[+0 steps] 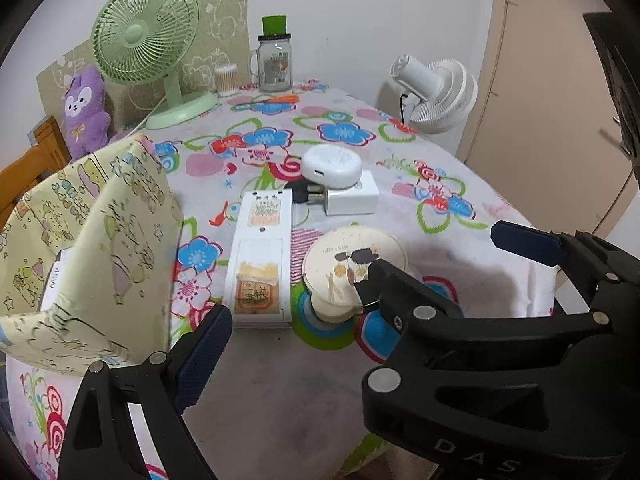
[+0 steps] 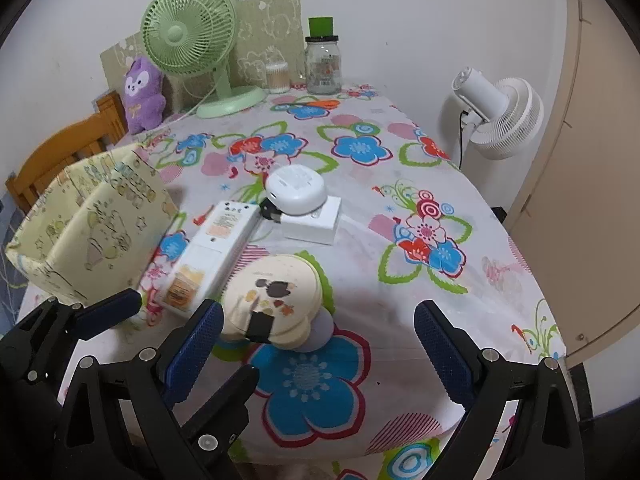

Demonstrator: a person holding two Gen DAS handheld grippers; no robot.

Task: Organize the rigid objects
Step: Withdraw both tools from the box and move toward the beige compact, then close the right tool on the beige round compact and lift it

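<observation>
White remote (image 1: 260,260) lies face-down, label up. Round cream compact (image 1: 352,268) just beside it, flat, lid shut. White charger block (image 1: 352,198) behind, with a round white case (image 1: 331,165) resting on it. Yellow printed fabric box (image 1: 88,236) stands open at left.

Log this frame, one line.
left gripper: open, empty | right gripper: open, empty | nearest: round cream compact | yellow fabric bin: left of items

Both claws hang over the near edge of the surface, tilted steeply down. The left claw (image 1: 360,276) stands wide apart with nothing between its fingers. The right claw (image 2: 320,344) is likewise spread wide and grips nothing.
</observation>
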